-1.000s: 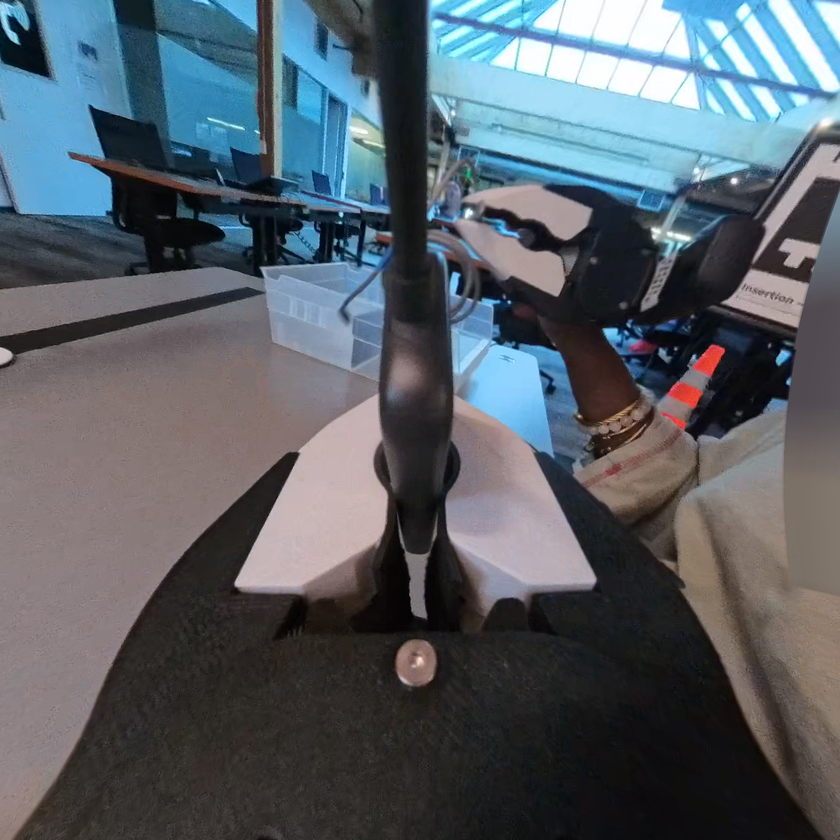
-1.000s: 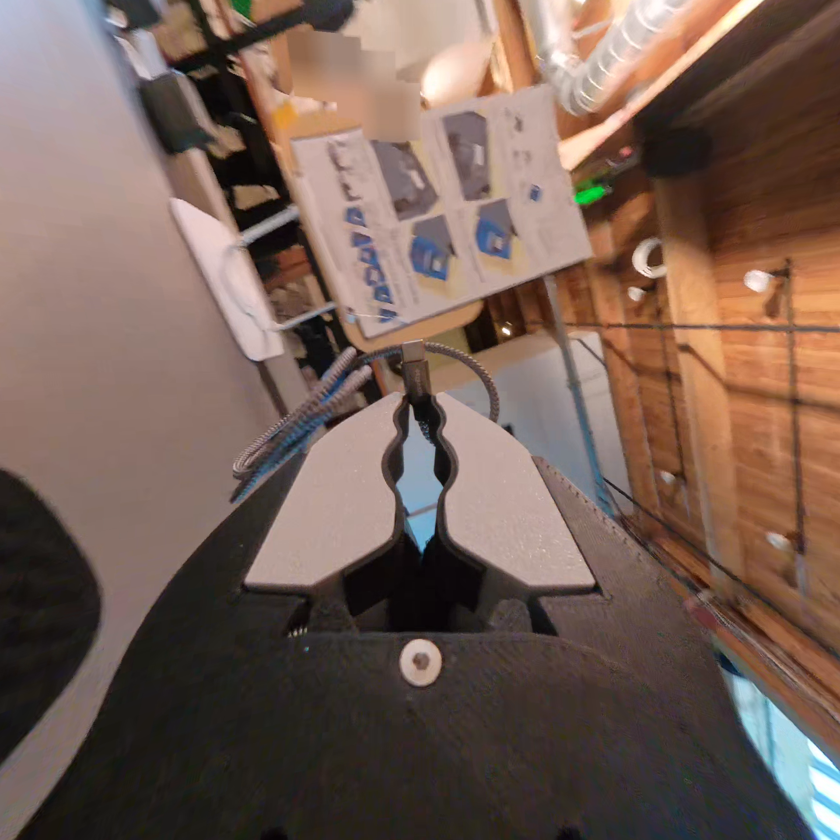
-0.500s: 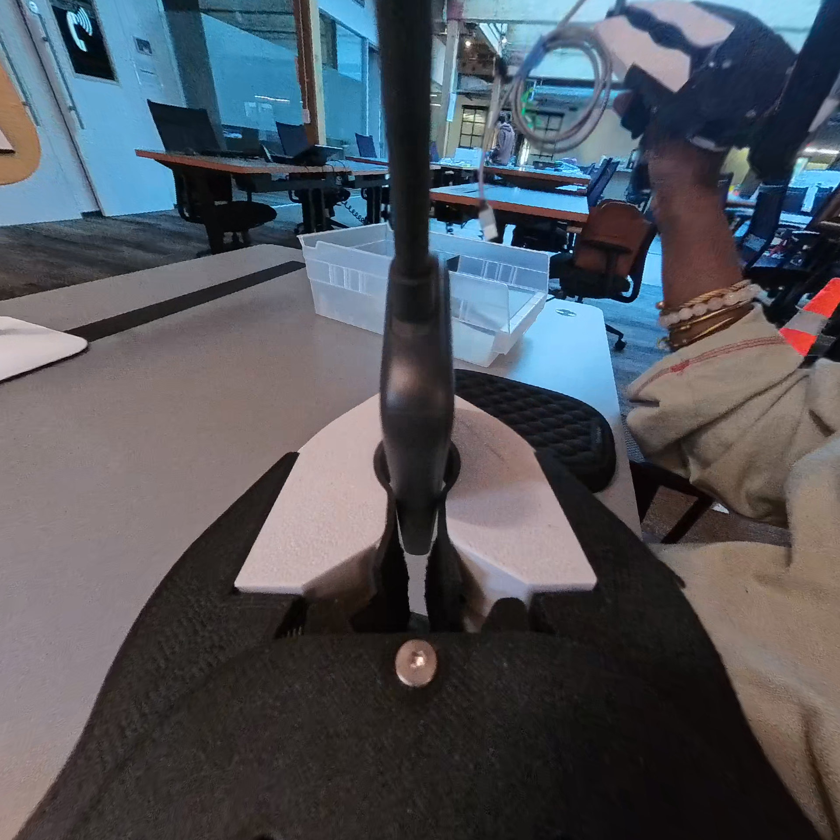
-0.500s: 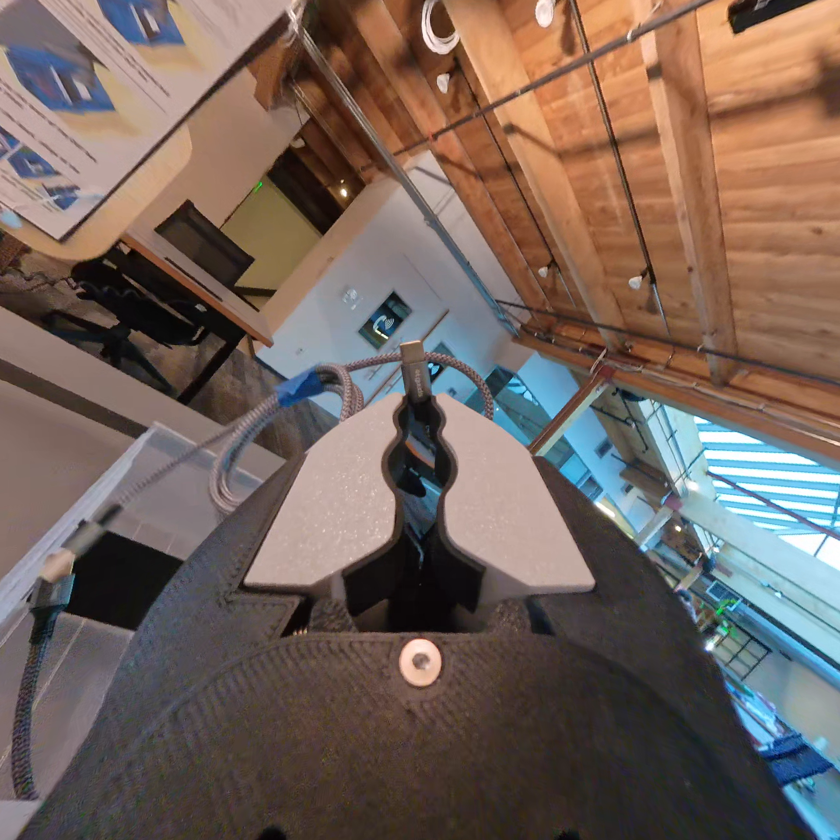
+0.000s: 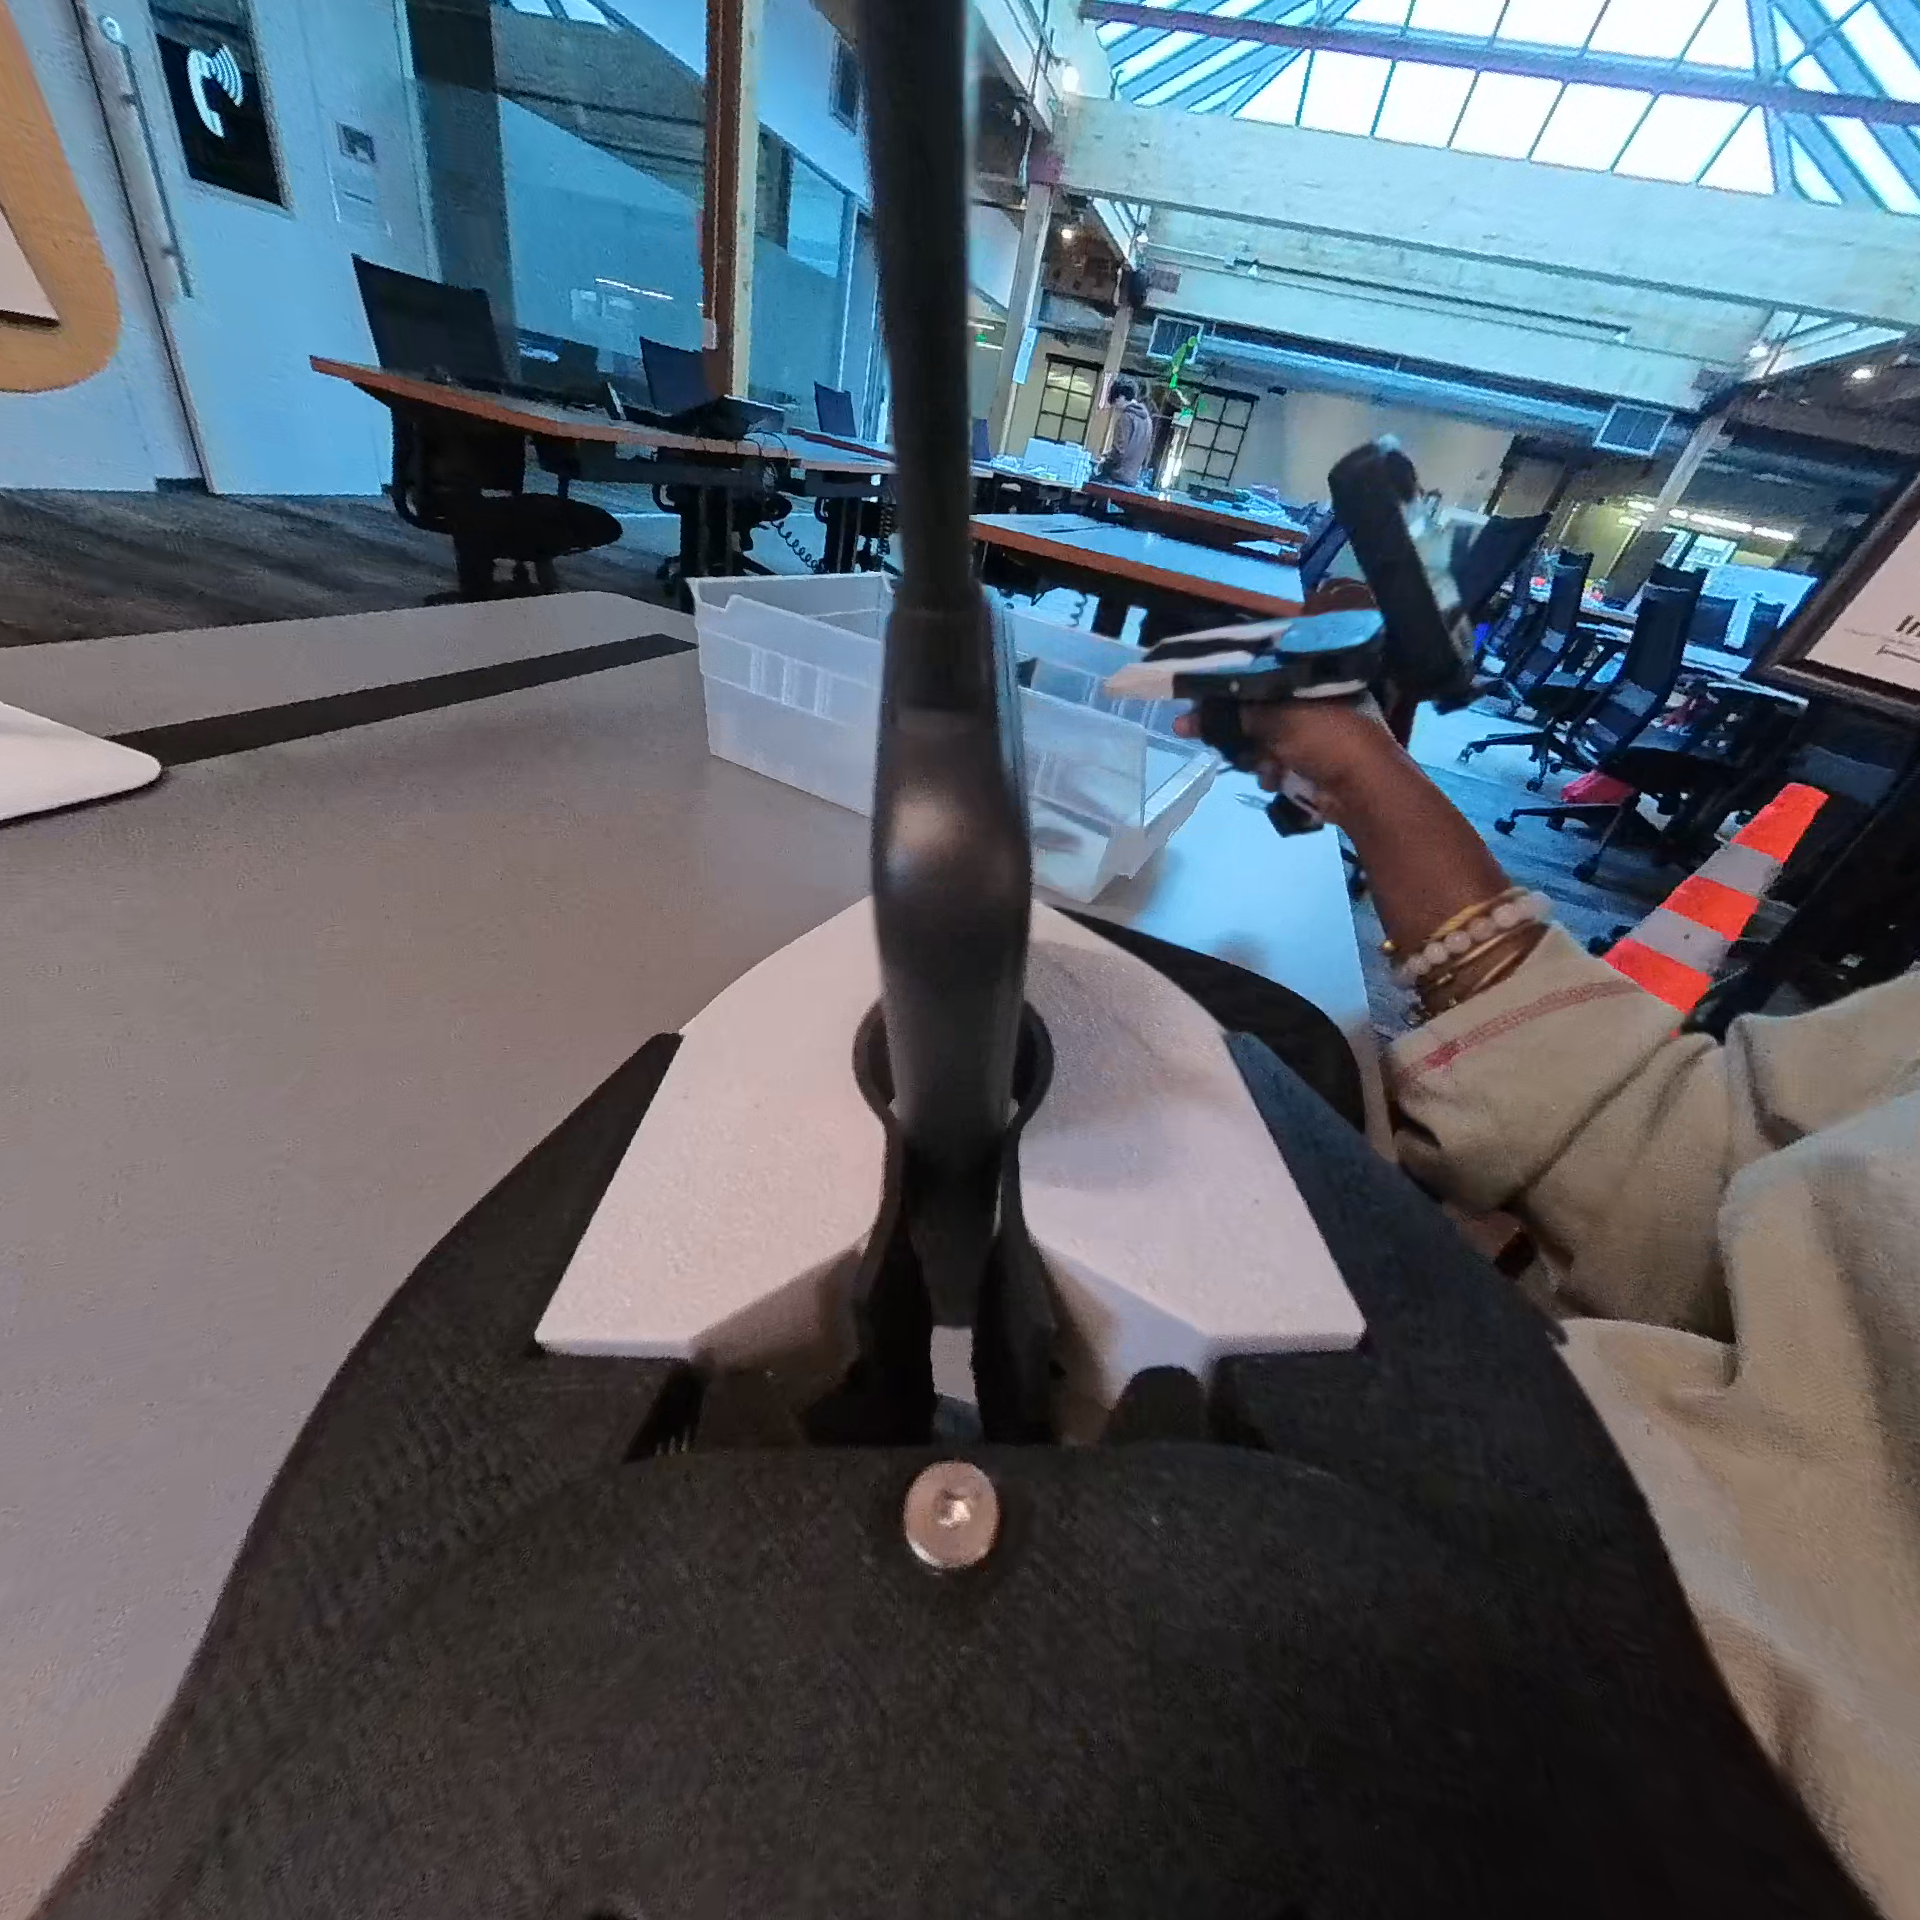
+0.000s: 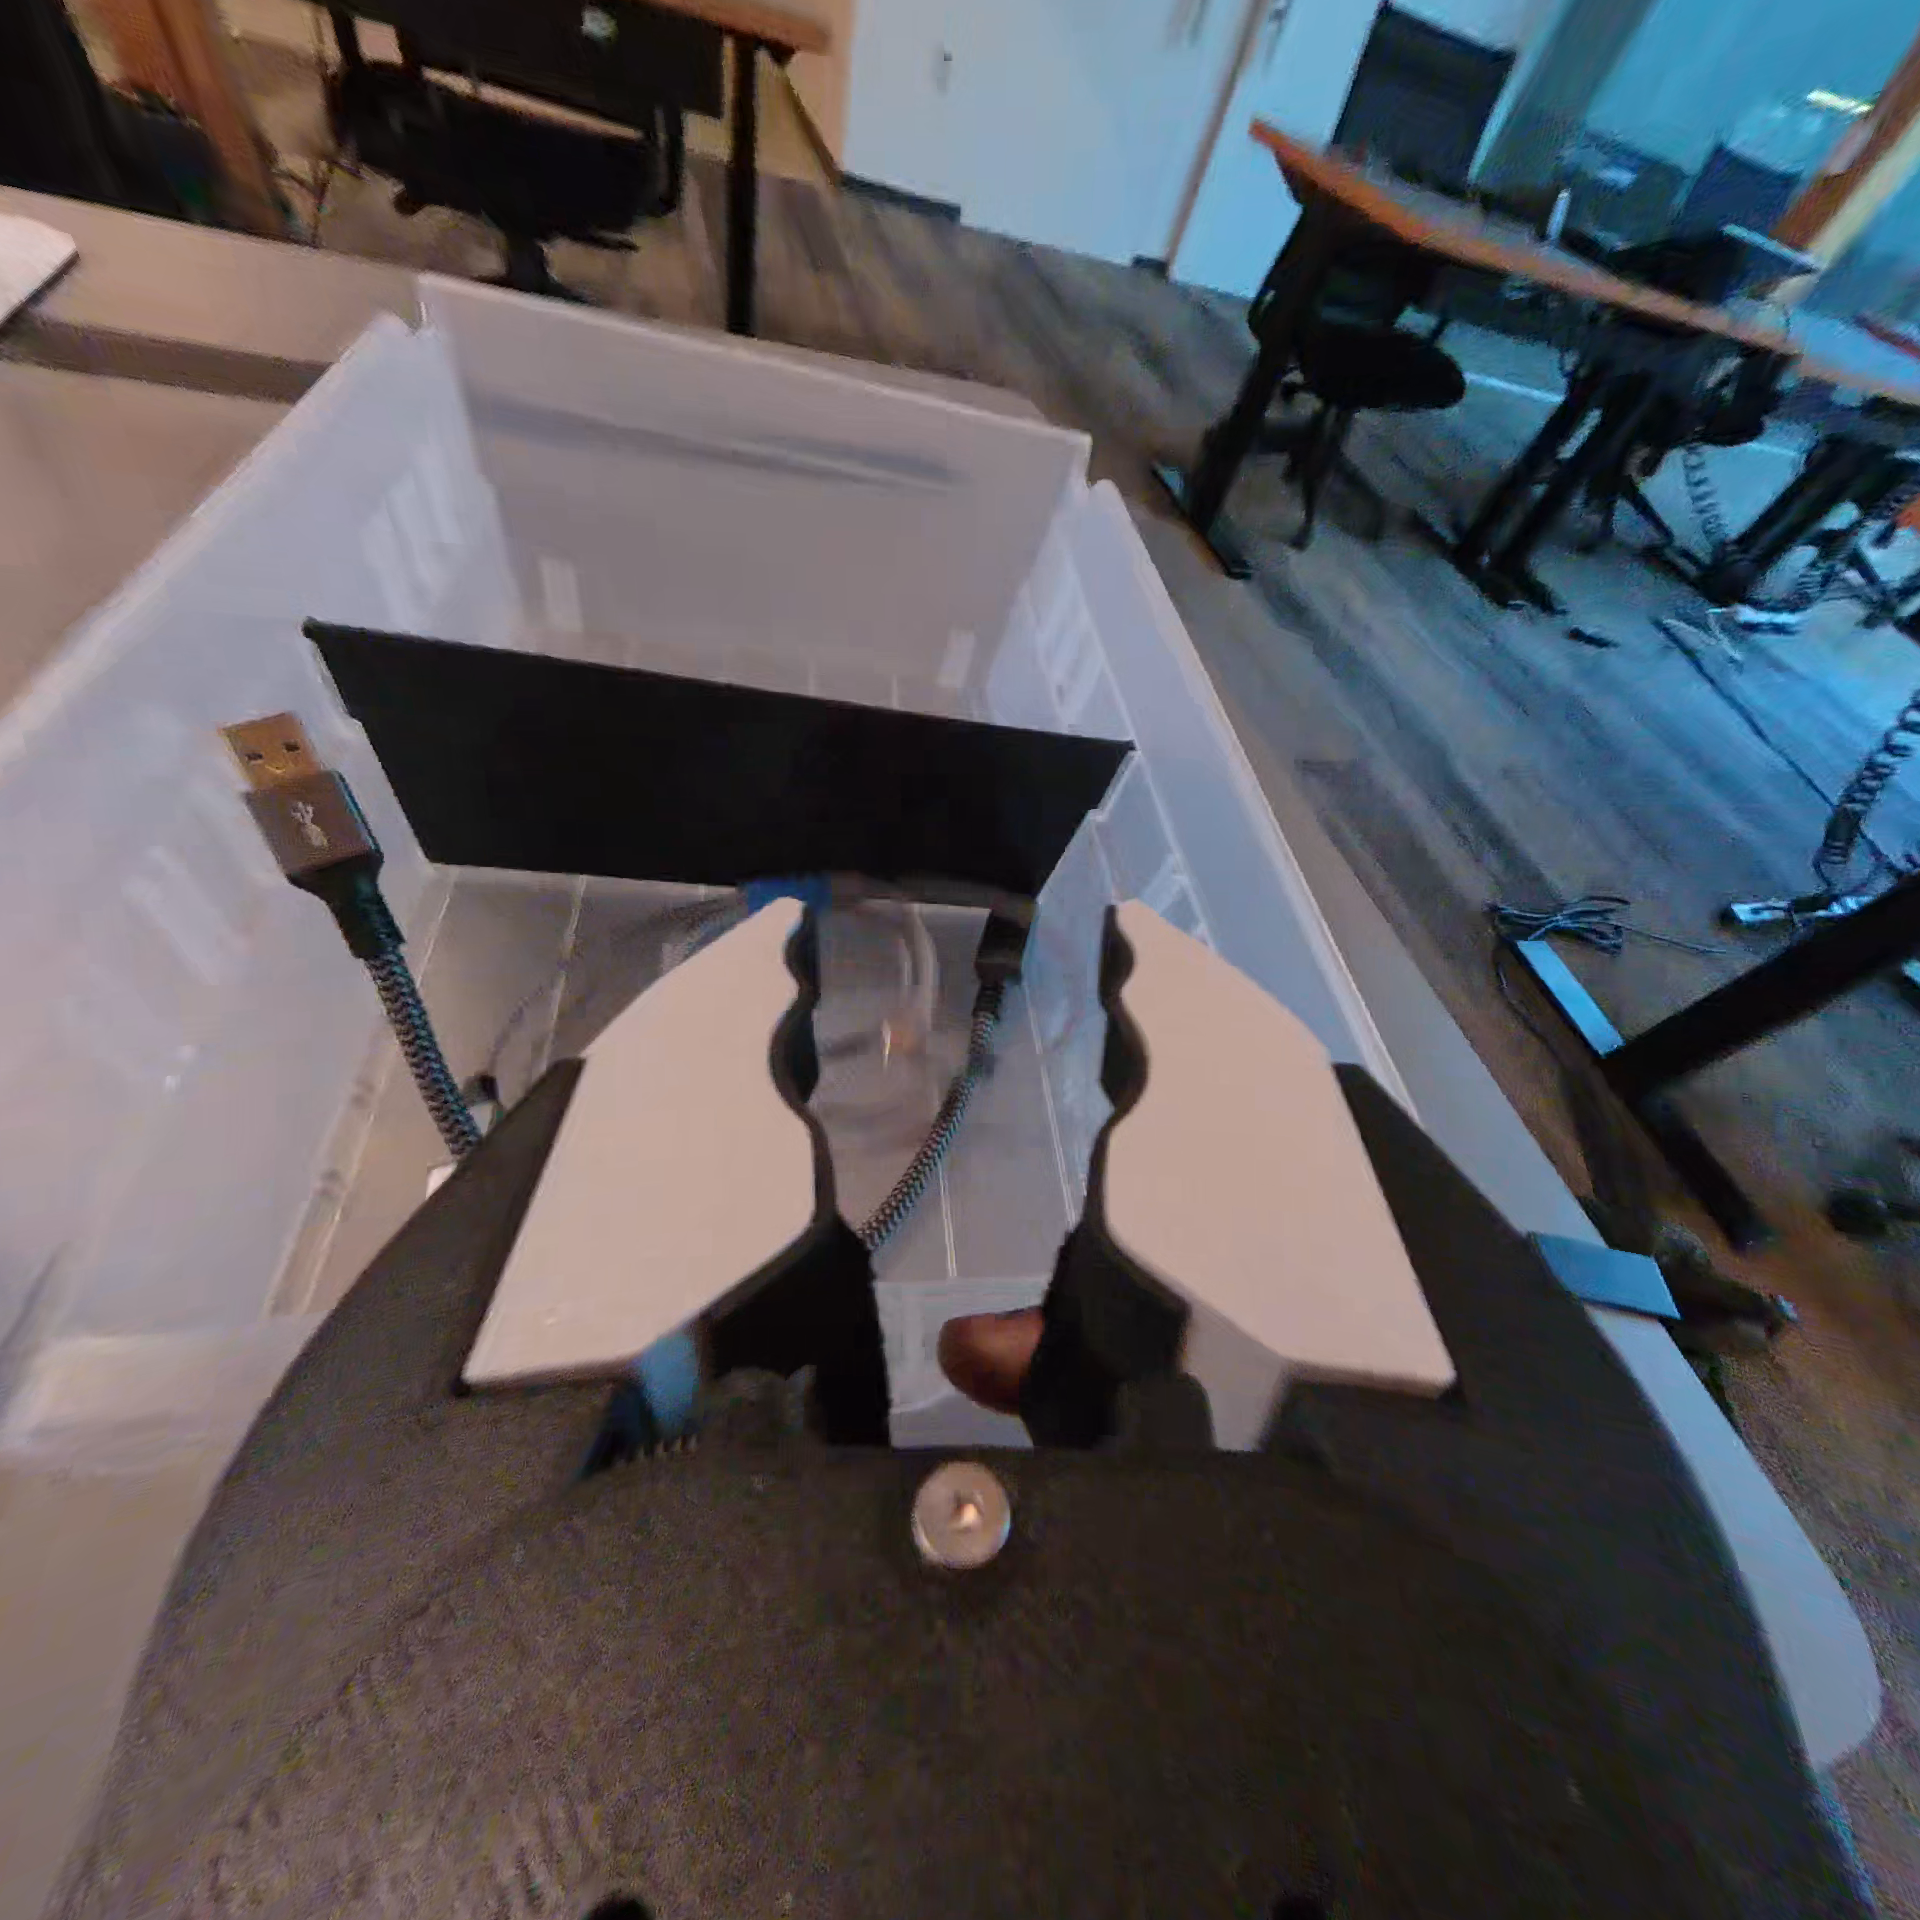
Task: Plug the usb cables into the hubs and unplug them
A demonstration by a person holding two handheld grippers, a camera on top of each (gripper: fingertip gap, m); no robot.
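Note:
My left gripper [image 5: 951, 935] is shut on a dark grey plug body [image 5: 951, 831] whose thick black cable [image 5: 914, 312] runs straight up out of the left wrist view. My right gripper [image 6: 956, 925] is open and empty above the near compartment of a clear plastic bin [image 6: 727, 457]. A braided grey USB cable [image 6: 410, 1018] lies loose in that compartment, its USB-A plug [image 6: 291, 800] leaning on the left wall. A black divider [image 6: 727, 779] crosses the bin. The right gripper also shows in the left wrist view [image 5: 1195, 665], over the bin [image 5: 790, 696].
The bin stands at the far right corner of a grey table [image 5: 312, 987]. A black padded mat [image 5: 1288, 1008] lies near the table's right edge. A white flat object [image 5: 62, 769] sits at far left. A person's sleeve [image 5: 1662, 1195] fills the right. Desks, chairs and an orange cone [image 5: 1714, 894] stand beyond.
My right gripper swung down from pointing at the ceiling to over the bin, opened, and let the braided cable drop into it. My left gripper stayed shut on the plug.

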